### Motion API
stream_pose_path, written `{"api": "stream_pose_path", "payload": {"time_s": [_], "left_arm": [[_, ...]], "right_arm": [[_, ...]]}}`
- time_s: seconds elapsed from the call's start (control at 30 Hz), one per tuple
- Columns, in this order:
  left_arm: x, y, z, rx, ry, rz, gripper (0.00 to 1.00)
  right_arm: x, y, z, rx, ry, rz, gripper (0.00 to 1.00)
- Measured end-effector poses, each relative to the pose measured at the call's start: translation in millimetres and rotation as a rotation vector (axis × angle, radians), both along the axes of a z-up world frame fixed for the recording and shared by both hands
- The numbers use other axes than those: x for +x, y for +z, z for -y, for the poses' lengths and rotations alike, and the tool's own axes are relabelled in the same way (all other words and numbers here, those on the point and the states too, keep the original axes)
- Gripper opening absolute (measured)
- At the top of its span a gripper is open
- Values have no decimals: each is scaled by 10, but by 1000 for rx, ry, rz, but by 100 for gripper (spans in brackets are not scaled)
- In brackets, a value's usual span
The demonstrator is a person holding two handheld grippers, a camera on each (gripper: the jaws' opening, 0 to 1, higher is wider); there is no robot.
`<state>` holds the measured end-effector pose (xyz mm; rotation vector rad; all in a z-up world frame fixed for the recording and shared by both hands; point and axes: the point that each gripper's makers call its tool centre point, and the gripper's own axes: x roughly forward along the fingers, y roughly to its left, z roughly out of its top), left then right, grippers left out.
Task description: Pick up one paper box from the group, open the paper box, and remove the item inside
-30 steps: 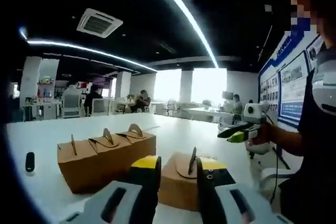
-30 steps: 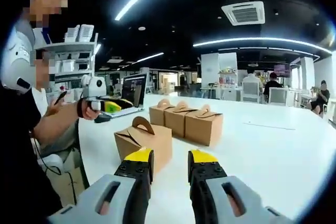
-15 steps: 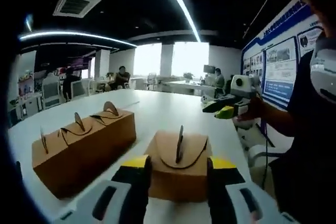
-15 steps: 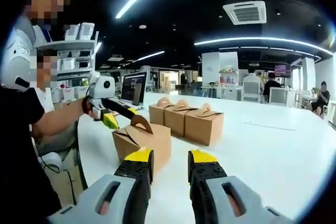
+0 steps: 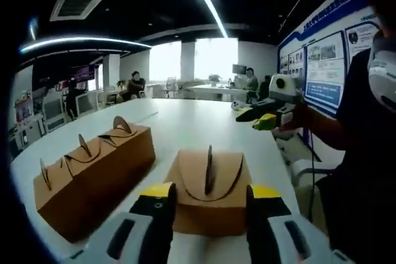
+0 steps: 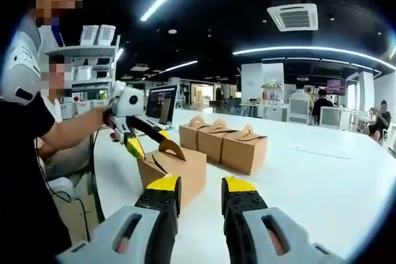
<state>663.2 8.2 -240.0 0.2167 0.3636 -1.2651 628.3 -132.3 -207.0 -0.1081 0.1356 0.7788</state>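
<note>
In the left gripper view the lone box (image 5: pixel 207 199) sits low in the centre of the frame on the white desk (image 5: pixel 192 128), larger than a second ago, with the left claw (image 5: pixel 207 199) apart and straddling its near face. In the right gripper view the left claw (image 6: pixel 148 140) has come from the left edge down onto the box (image 6: pixel 176 174), its jaws at the handle. The right claw (image 6: pixel 201 191) hangs apart and empty at bottom centre, while the row of three boxes (image 6: pixel 223 143) stands just behind; my guess is the grasp is imminent, nothing lifted yet.
</note>
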Motion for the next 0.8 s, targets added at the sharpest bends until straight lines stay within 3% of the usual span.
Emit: {"api": "stream_pose_path", "payload": {"time_s": [0.17, 0.33, 0.4, 0.53, 0.67, 0.8], "left_arm": [[6, -13, 29, 23, -11, 1, 42], [2, -22, 48, 21, -31, -13, 41], [6, -26, 50, 22, -33, -19, 41], [6, -35, 54, 20, -32, -29, 40], [5, -39, 53, 23, -28, -36, 40], [5, -46, 55, 42, -29, -42, 40]], "right_arm": [[31, 81, -85, -12, -13, 37, 27], [-12, 266, -359, -81, 36, 126, 26], [-41, 288, -482, -142, 54, 156, 26], [-73, 275, -794, -352, 78, 276, 25], [-86, 111, -1006, -506, 107, 309, 23], [-72, -12, -1135, -680, 103, 395, 19]]}}
